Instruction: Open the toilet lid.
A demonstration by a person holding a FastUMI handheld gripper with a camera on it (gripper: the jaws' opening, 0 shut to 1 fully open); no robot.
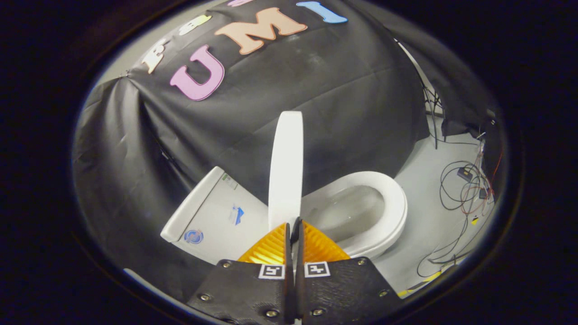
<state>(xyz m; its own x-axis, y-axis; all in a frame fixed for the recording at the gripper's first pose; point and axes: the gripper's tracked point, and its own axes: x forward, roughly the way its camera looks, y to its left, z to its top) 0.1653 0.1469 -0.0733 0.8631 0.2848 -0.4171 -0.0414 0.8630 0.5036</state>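
Gripper view: the gripper (294,230) is closed on the near edge of the lid (286,167), which stands edge-on at 12 o'clock from the fingertips. The seat (393,212) lies at 2 o'clock, the tank (212,212) at 10. Risk: a thin pinch could slip, letting the lid drop onto the seat.

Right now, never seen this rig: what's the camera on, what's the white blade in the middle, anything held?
The camera rides on a handheld two-finger gripper and looks forward along its fingers. A person carries it; there is no robot arm. The white blade is the toilet lid, seen edge-on and standing upright. The fingers are closed on its lower edge, one on each side. To one side of the lid is the open bowl and seat, to the other the tank. Loose cables lie on the floor beyond the bowl.
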